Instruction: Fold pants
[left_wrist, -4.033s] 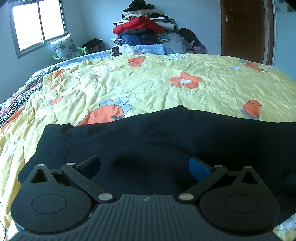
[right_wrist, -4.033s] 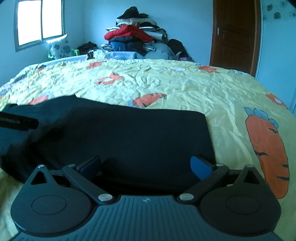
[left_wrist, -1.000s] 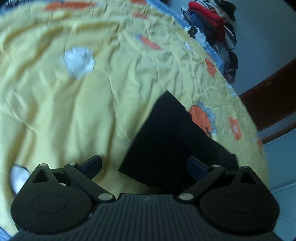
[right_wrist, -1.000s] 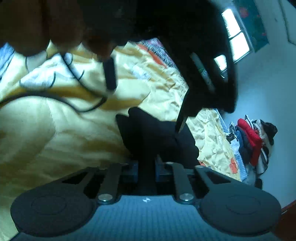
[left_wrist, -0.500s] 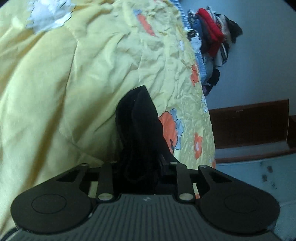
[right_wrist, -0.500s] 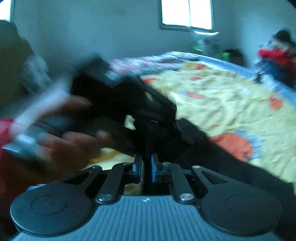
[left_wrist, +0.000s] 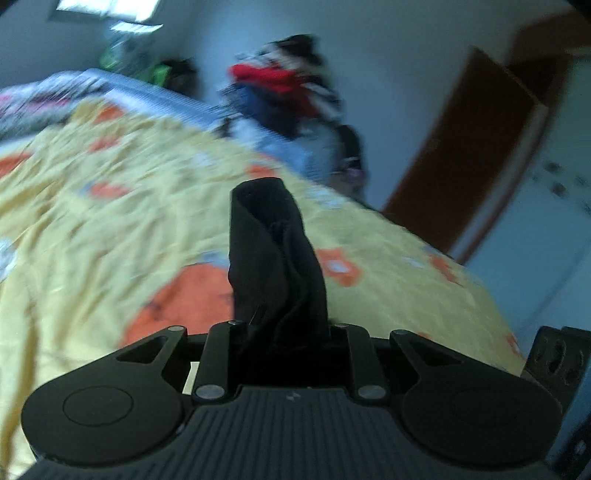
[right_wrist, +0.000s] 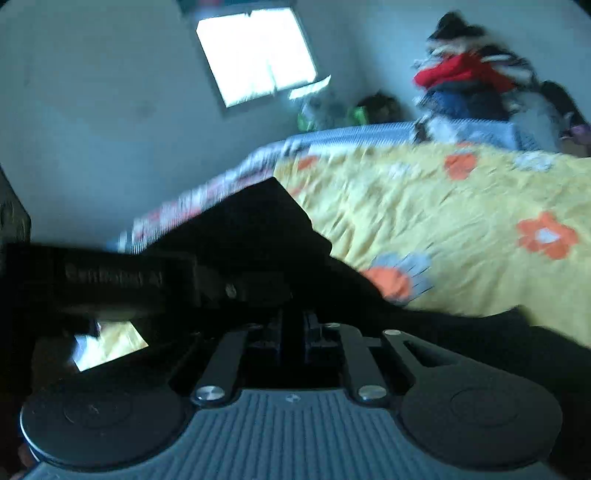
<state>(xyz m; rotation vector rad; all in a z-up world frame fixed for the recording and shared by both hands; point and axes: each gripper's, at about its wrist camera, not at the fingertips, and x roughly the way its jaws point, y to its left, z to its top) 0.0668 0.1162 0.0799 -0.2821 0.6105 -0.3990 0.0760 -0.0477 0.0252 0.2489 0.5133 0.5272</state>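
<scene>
- The left gripper (left_wrist: 280, 332) is clenched on a bunched fold of the black pants (left_wrist: 275, 254), which rise from between its fingers as a rolled, upright wad, lifted clear of the bed (left_wrist: 92, 221).
- The right gripper (right_wrist: 293, 332) is closed tight on another part of the pants (right_wrist: 258, 229); the dark cloth spreads up and to the left from its fingers and trails off to the right along the near edge of the bed (right_wrist: 443, 206).
- In the right wrist view, the black body of the other gripper tool (right_wrist: 110, 280) crosses the left side, just beside the held cloth, and blocks much of what lies behind; lettering on it is too blurred to read.
- The bed carries a yellow cover with orange flowers (left_wrist: 336, 267), creased all over. A striped blanket (right_wrist: 207, 199) lines its far left edge.
- At the far edge of the bed stands a heap of clothes (left_wrist: 284, 96), with a red piece on top of blue ones.
- A brown door (left_wrist: 465, 181) stands at the right, beyond the bed's far right corner.
- A bright window (right_wrist: 258, 55) sits in the wall above the far left corner, with something green (right_wrist: 358, 112) below it, too blurred to tell.
</scene>
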